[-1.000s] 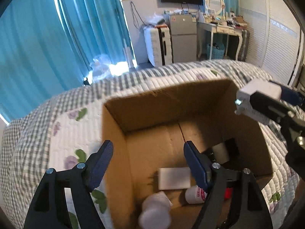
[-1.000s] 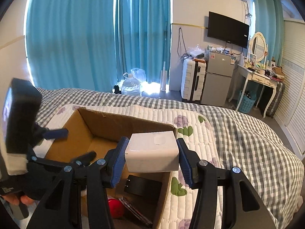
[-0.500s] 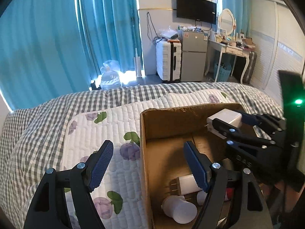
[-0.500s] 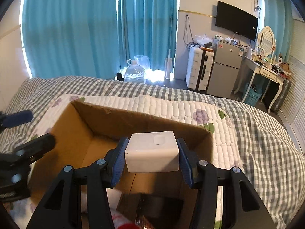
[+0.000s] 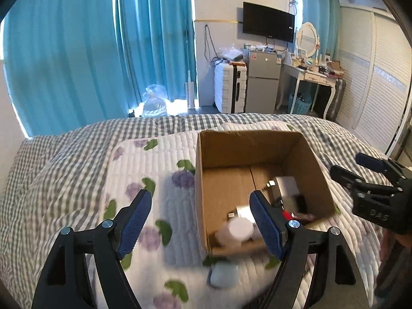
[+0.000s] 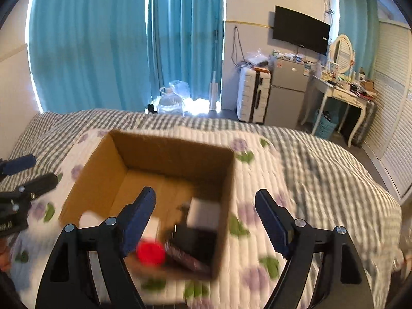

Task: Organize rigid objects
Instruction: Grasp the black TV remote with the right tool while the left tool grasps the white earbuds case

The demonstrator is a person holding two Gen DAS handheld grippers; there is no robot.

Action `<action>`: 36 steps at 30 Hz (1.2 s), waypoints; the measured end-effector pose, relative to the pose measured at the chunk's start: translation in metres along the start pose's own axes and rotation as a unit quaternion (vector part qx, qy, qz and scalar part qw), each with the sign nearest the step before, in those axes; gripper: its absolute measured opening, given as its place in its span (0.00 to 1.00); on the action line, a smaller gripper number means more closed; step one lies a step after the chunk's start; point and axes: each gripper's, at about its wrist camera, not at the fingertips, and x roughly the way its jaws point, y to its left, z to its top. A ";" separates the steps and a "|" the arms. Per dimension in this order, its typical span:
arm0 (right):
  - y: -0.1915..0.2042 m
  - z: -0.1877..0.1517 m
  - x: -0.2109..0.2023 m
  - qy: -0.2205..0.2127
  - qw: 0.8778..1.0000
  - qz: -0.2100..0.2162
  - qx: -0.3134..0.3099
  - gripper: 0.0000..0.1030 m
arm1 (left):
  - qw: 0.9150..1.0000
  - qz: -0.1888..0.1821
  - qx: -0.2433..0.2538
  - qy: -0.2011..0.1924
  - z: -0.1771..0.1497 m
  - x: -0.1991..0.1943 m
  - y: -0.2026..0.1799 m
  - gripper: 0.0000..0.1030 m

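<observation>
An open cardboard box (image 5: 257, 149) (image 6: 97, 170) stands on the quilted bed. Inside lie a white block (image 6: 203, 212), a red round object (image 6: 150, 252), a black flat item (image 6: 195, 239), a white cup (image 5: 239, 229) and other small items. My right gripper (image 6: 206, 219) is open and empty above the box's near right part; it also shows in the left wrist view (image 5: 360, 170). My left gripper (image 5: 200, 221) is open and empty over the box's left wall. A small pale blue-white object (image 5: 223, 274) lies on the quilt in front of the box.
The flowered quilt (image 5: 154, 175) covers a grey checked bedspread (image 6: 322, 159). Beyond the bed are blue curtains (image 5: 77, 51), a white suitcase (image 5: 230, 87), a small fridge (image 5: 262, 82) and a dressing table (image 5: 309, 74).
My right gripper has opened and let go of the white block, which now lies in the box. Both grippers have pulled back from the box, the left one toward the left.
</observation>
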 end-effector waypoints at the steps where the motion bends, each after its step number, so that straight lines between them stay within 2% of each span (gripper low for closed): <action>1: -0.001 -0.006 -0.009 0.001 1.000 -0.003 0.001 0.77 | 1.000 0.001 -0.001 -0.003 -0.008 -0.009 0.000 0.82; 3: 0.000 -0.024 -0.030 0.005 1.000 -0.021 -0.007 0.77 | 1.000 0.005 0.003 -0.005 -0.025 -0.022 -0.002 0.85; 5: 0.003 -0.042 -0.043 0.012 0.999 -0.039 -0.018 0.77 | 1.000 0.027 0.014 -0.006 -0.043 -0.029 -0.005 0.86; 8: 0.015 -0.074 -0.048 0.037 0.998 -0.047 -0.020 0.77 | 0.999 0.038 0.009 0.010 -0.074 -0.026 -0.008 0.86; 12: 0.031 -0.122 -0.032 0.101 0.994 -0.043 0.016 0.77 | 0.999 0.024 0.009 0.034 -0.101 -0.007 -0.011 0.86; 15: 0.034 -0.152 -0.013 0.147 0.986 -0.033 0.069 0.77 | 0.998 0.049 0.011 0.043 -0.119 0.008 -0.012 0.86; 17: 0.037 -0.167 0.001 0.177 0.979 -0.025 0.094 0.77 | 0.996 0.053 0.012 0.067 -0.132 0.022 -0.007 0.86; 21: 0.035 -0.177 0.020 0.201 0.965 0.017 0.168 0.77 | 0.995 0.049 -0.014 0.088 -0.144 0.032 0.008 0.86; 24: 0.038 -0.177 0.033 0.203 0.961 0.030 0.187 0.77 | 0.993 0.077 -0.032 0.085 -0.147 0.032 0.013 0.86; 27: 0.043 -0.178 0.047 0.208 0.956 0.053 0.203 0.77 | 0.993 0.077 -0.037 0.085 -0.148 0.031 0.015 0.86; 32: 0.054 -0.178 0.062 0.207 0.959 0.050 0.187 0.78 | 0.992 0.081 -0.041 0.085 -0.149 0.030 0.017 0.86; 34: 0.061 -0.177 0.065 0.204 0.964 0.040 0.164 0.77 | 0.992 0.083 -0.043 0.086 -0.149 0.030 0.017 0.86; 35: 0.066 -0.176 0.064 0.202 0.968 0.034 0.145 0.72 | 0.992 0.083 -0.043 0.086 -0.149 0.030 0.017 0.86; 36: 0.071 -0.176 0.061 0.196 0.972 0.035 0.124 0.59 | 0.992 0.083 -0.044 0.087 -0.149 0.030 0.018 0.86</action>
